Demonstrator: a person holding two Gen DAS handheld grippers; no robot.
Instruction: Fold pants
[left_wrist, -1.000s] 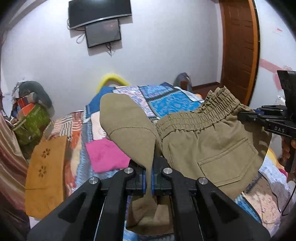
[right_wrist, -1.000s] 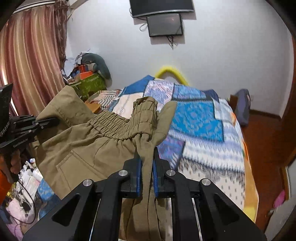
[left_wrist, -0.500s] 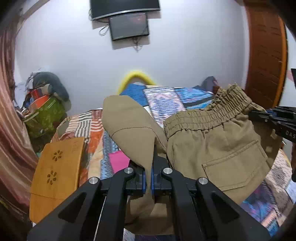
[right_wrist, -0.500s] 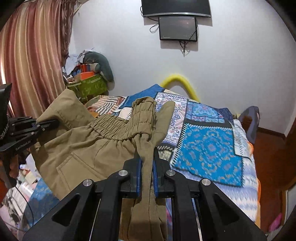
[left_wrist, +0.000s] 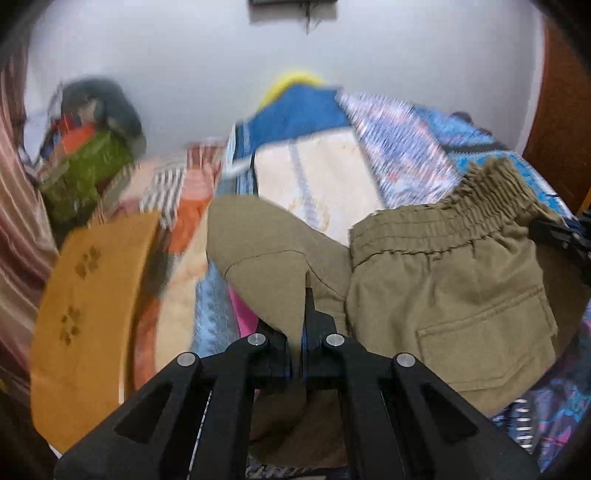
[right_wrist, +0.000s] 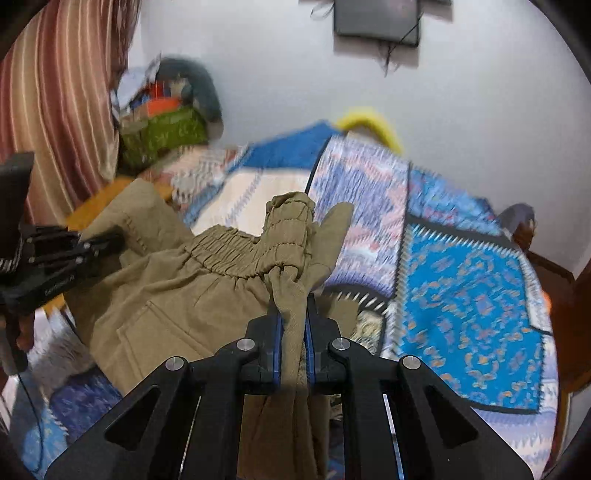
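Pants (left_wrist: 443, 295), olive, elastic waistband stretched between left gripper (left_wrist: 301, 354) and right gripper (right_wrist: 293, 343), both clamped on fabric.

Both wrist views close above the held pants (left_wrist: 450, 295), facing the bed (right_wrist: 476, 295) and far wall, sharing both.

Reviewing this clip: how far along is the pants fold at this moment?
Early stage. Done: both grippers have hold of the khaki pants; the left gripper is shut on one end, the right gripper on bunched cloth by the elastic waistband. In hand: the pants hang stretched between them above the patchwork bedspread. Left: no neat fold shows yet; laying them flat and folding remain.
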